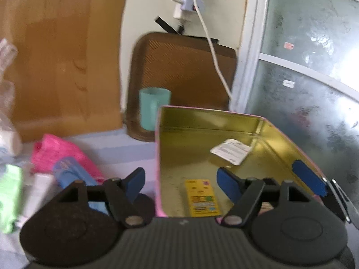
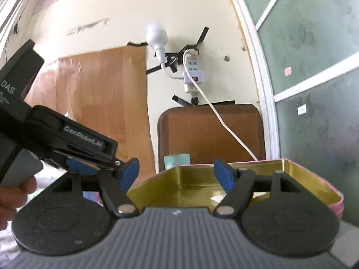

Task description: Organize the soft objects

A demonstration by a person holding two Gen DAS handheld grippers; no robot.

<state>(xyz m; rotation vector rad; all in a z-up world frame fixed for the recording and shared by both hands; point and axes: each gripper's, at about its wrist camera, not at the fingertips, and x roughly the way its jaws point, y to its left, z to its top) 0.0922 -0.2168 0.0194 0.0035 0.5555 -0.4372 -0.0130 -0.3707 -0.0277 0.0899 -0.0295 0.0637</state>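
Lilac tabletop [image 1: 125, 148] against cream wall [image 2: 116, 6].

Home room: taped power strip [image 2: 192, 72], frosted window [image 1: 314, 56], cluttered table [image 1: 125, 143].

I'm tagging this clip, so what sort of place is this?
Probably a lived-in room at home, not a lab: a power strip taped to the wall with a bare bulb, a frosted-glass door, and a table cluttered with household packets beside an open tin.
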